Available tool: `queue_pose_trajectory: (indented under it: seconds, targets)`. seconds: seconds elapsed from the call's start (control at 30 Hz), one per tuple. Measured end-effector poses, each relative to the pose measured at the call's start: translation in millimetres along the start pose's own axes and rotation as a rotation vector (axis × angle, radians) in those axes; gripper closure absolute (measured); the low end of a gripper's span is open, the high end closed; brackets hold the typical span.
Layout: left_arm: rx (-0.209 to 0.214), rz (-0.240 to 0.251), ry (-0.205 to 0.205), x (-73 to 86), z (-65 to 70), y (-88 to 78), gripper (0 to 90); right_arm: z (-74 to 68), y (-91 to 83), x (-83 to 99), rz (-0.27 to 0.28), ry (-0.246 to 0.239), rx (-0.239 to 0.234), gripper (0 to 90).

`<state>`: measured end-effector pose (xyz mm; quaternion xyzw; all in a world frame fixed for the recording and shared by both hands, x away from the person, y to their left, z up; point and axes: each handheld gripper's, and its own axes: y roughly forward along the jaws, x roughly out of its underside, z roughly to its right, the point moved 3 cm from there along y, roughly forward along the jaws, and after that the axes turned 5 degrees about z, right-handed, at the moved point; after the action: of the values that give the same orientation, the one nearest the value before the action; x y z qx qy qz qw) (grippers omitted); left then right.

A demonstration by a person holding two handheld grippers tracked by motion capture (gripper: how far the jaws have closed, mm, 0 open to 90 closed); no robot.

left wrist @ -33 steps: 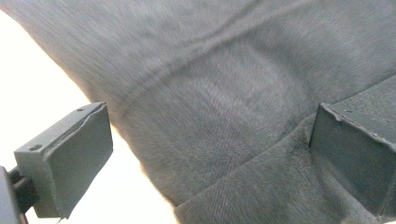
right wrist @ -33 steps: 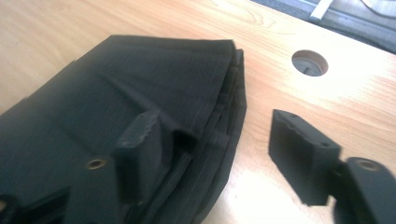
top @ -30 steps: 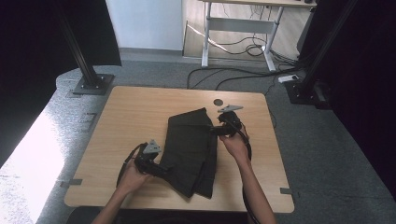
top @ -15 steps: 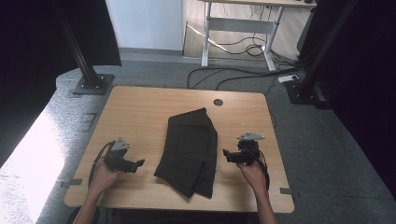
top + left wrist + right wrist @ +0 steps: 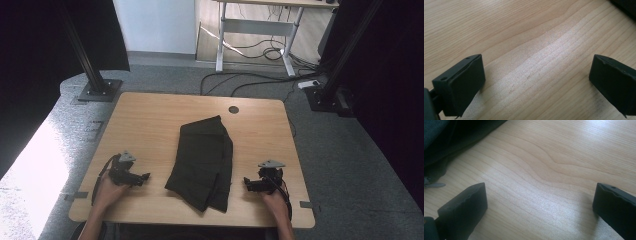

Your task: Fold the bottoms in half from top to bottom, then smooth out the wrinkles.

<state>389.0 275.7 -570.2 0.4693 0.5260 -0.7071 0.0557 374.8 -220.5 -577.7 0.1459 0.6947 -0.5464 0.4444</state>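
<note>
Both tools rest low at the near edge of the wooden surface, left tool and right tool well apart, flanking the black garment without touching it. Jaws on each stand wide, bare wood grain between them; the right's have just been opening. Garment lies mid-surface, folded into a long soft slab, likely finished. A zipper pull pokes from its hem.

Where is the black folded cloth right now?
In the high view the black folded cloth lies in the middle of the wooden table, between the left gripper and the right gripper, touching neither.
</note>
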Motion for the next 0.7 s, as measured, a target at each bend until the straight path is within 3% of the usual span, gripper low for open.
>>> queue_pose_trajectory:
  seconds: [0.5, 0.57, 0.7]
  targets:
    - [-0.001, -0.002, -0.003, -1.1, 0.0, 1.0, 0.0, -0.7, -0.7, 0.1, -0.001, 0.022, 0.015, 0.0]
    - [0.016, 0.001, 0.002, -5.7, 0.4, 2.3, 0.0, -1.7, -2.8, -1.6, -0.015, 0.03, 0.009, 0.0]
    - [0.024, 0.038, 0.025, -31.2, 1.4, 4.3, 0.0, -10.0, -13.0, -10.6, 0.022, 0.03, -0.012, 0.1]
